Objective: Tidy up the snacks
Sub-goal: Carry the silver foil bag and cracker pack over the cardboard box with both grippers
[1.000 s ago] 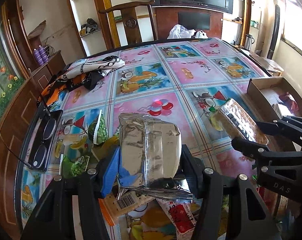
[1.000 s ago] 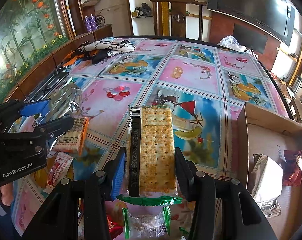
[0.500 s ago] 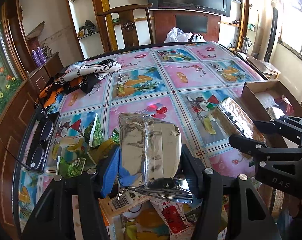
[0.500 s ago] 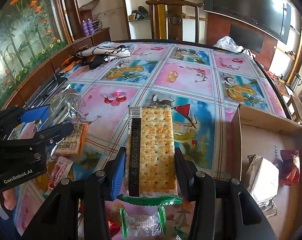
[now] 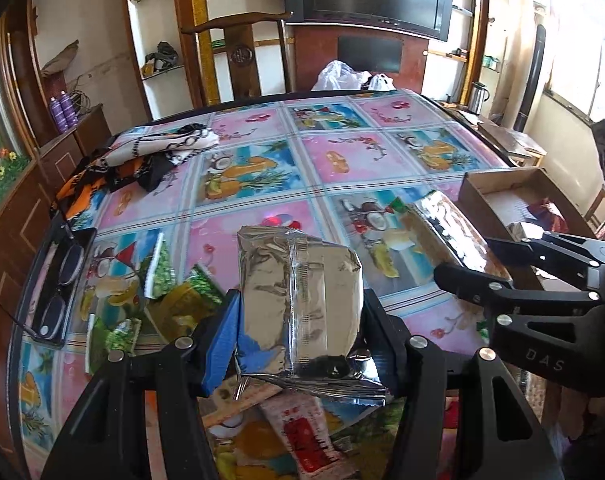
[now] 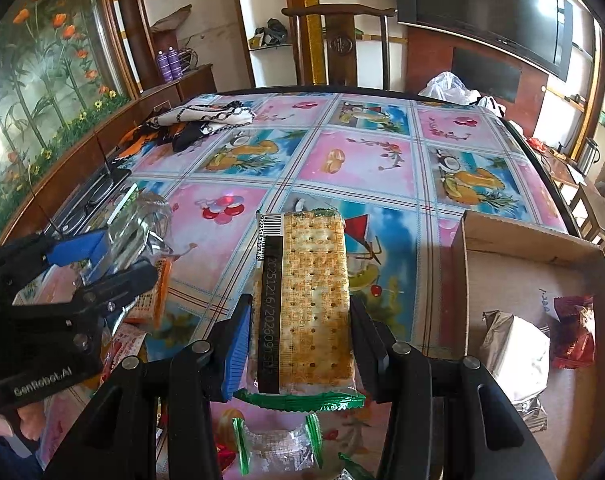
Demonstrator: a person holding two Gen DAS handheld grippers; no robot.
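— Fruit-print tablecloth point(image 6: 366, 160), snacks scattered near its front edge. Who's holding what?

— Right gripper point(image 6: 300, 340) pinches a cracker pack point(image 6: 306, 300), long axis straight ahead. Left gripper point(image 5: 298, 332) squeezes a foil bag point(image 5: 298, 292).

— And the box point(image 6: 458, 264)?

— Just right of the crackers, open, two packets inside. Right hand's nearer; I'd say it drops first.

Silver, gold and pink over a fruit print

Crinkled silver foil snack packet point(image 5: 298, 300); golden dotted cracker pack point(image 6: 308, 300), black date strip; pink-and-blue fruit-print tablecloth point(image 6: 362, 160); plain brown cardboard box point(image 6: 518, 248).
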